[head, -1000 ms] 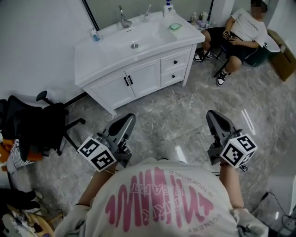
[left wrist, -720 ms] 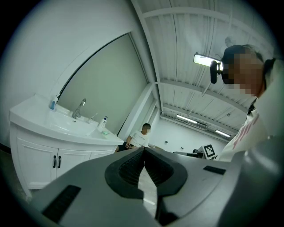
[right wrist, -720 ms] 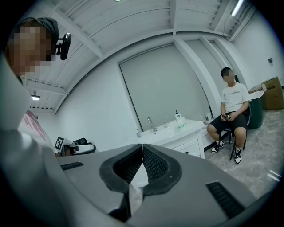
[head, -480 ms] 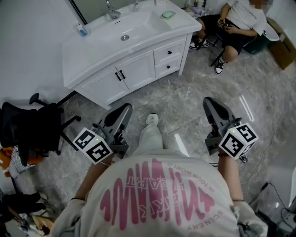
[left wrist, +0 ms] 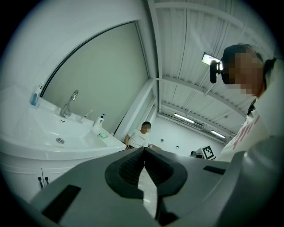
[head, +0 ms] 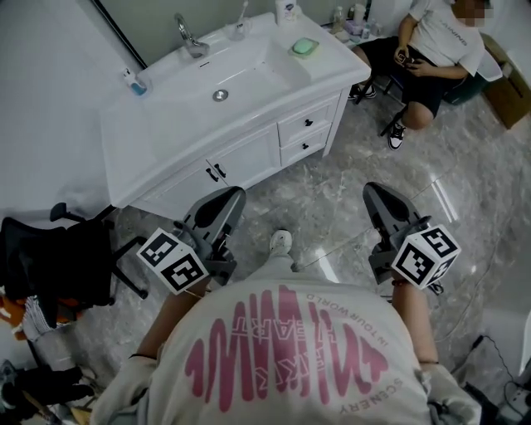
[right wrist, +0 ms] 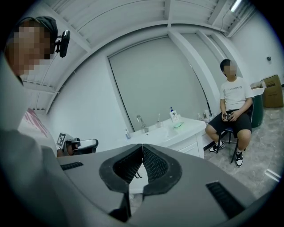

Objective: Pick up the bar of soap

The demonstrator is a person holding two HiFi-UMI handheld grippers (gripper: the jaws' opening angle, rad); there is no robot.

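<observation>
The white sink cabinet (head: 249, 153) stands against the wall, and every place here is told from it. The bar of soap (head: 304, 47) is green. It lies on top of the cabinet, on the flat part to the right of the bowl, near the back. A pump bottle (head: 288, 8) stands just behind the soap, and the tap (head: 189, 37) is at the back of the bowl. A small blue thing (head: 133, 80) stands at the cabinet's left back corner. The left gripper (head: 232, 199) is held out over the floor in front of the cabinet's doors and does not touch them. Its jaws are pressed tight together with nothing in them. The right gripper (head: 373, 195) is out in front of the cabinet's right end, also over the floor and well apart from the soap. Its jaws are squeezed together too, and they hold nothing. The person holding both grippers wears a white shirt (head: 282, 357) with pink print. One shoe (head: 281, 241) shows on the grey floor (head: 332, 199) in front of the cabinet, between the two grippers. A black chair (head: 58, 257) sits to the left of the cabinet. Another person (head: 436, 41) sits to the right of the cabinet, and a brown box (head: 508, 87) is farther right than that.
</observation>
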